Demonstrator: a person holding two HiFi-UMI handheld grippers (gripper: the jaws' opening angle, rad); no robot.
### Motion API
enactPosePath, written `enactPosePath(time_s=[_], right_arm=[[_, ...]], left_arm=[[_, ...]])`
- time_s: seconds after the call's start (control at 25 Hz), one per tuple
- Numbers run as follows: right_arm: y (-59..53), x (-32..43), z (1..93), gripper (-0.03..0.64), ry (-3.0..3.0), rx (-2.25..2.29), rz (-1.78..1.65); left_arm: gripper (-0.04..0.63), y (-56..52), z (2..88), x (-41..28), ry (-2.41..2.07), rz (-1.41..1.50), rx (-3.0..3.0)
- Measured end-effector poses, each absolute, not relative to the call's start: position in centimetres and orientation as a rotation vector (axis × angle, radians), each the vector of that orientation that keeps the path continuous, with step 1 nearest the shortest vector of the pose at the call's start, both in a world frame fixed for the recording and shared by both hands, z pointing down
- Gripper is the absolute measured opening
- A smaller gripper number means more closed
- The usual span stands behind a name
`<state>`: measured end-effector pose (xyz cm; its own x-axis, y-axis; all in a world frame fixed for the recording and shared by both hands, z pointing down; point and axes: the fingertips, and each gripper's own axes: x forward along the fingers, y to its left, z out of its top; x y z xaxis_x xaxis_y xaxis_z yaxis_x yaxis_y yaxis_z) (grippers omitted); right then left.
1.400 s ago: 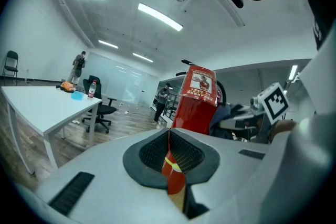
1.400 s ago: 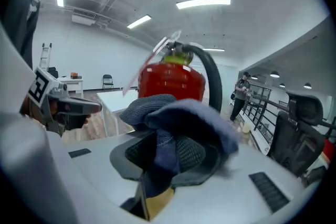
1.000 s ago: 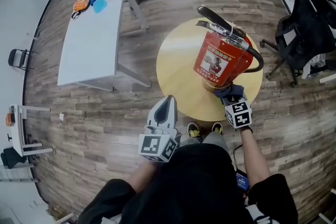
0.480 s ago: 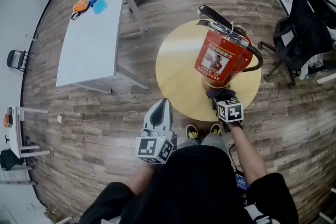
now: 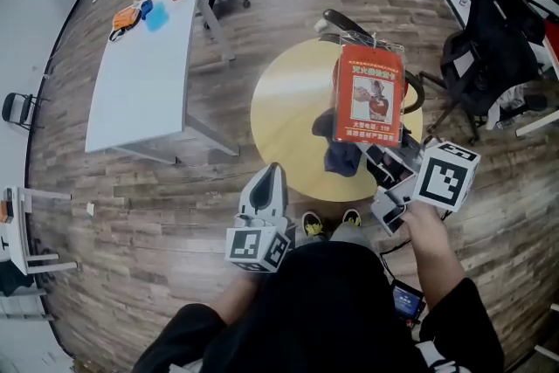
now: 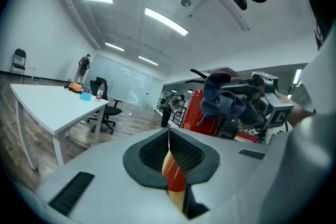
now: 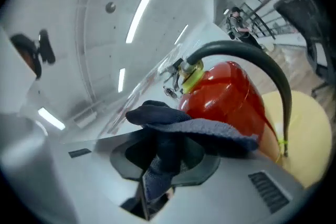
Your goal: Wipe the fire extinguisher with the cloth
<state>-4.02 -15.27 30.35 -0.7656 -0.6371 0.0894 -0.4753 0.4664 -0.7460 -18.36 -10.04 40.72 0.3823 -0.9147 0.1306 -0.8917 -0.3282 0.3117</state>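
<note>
A dark blue cloth (image 5: 341,149) hangs bunched from the right tongs (image 5: 370,156), which are clamped shut on one fold of it. In the right gripper view the fabric spills forward over the closed jaws. The red fire extinguisher (image 5: 370,93) stands upright on the round yellow desk (image 5: 286,111), its printed label (image 5: 369,106) facing the person and its black hose (image 7: 247,55) arching off the valve.

The cylinder lies straight ahead of the right tongs, just beyond the cloth. From these views it cannot be told whether fabric and metal are actually touching. In the head view the cloth sits beside the lower left of the label, over the near part of the desk.

The left tongs (image 5: 275,170) are closed on nothing, their pads pressed to a thin seam. They hang near the person's body, short of the desk's near edge and well apart from the extinguisher. The right hand is plainly the nearer one.

With the extinguisher's long axis vertical, a wiping stroke would likely run up and down its side or around its girth, led by the right hand. Judged from how things lie, the wiping is at an early or middle stage. A long white desk (image 5: 144,57) stands further off on the wooden floor.
</note>
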Motion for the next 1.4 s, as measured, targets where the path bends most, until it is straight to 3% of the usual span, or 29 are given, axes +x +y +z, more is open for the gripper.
enactPosePath(time_s=[0.32,0.72,0.84,1.04,1.4], right_arm=[[-15.8,-2.9,28.3,0.1,2.136,-0.656,-1.393],[-15.6,-2.4,54.6,0.1,2.191,-1.207,-1.743],[-15.2,-1.7,58.3,0.1,2.129,-1.311,-1.793],[-15.2,-1.5,53.6,0.1,2.164,-1.272,-1.718],[-15.3,-2.0,33.7,0.1,2.068,-0.748,-1.46]], left_arm=[[0.025,-9.8,40.3,-18.6,-1.57,-0.109,2.333],[0.025,-10.1,41.3,-18.4,-1.542,-0.079,2.338],[0.025,-10.1,41.5,-18.3,-1.535,-0.076,2.334],[0.025,-10.0,41.7,-18.5,-1.54,-0.075,2.317],[0.025,-10.2,41.7,-18.1,-1.517,-0.093,2.322]])
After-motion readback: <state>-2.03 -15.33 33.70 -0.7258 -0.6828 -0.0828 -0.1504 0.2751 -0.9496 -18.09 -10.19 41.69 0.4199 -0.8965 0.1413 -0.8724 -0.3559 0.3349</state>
